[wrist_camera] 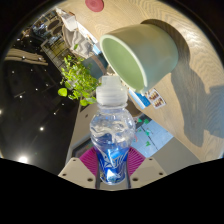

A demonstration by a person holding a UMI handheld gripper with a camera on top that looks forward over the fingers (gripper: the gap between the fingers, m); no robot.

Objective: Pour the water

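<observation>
My gripper (111,168) is shut on a clear plastic water bottle (111,130) with a blue label and a white cap (111,92); the magenta pads (90,160) press on both sides of its lower body. The bottle is held up off the surface, pointing ahead toward a pale green cup (141,52). The cup lies tilted with its open mouth facing the bottle's cap, just beyond and slightly right of it. Whether the cap is on tight, I cannot tell.
A green leafy plant (78,75) stands left of the bottle over a dark glossy floor (35,105). A light table surface (195,105) spreads to the right, with a colourful printed card (152,98) under the cup. A pink round object (94,5) sits far beyond.
</observation>
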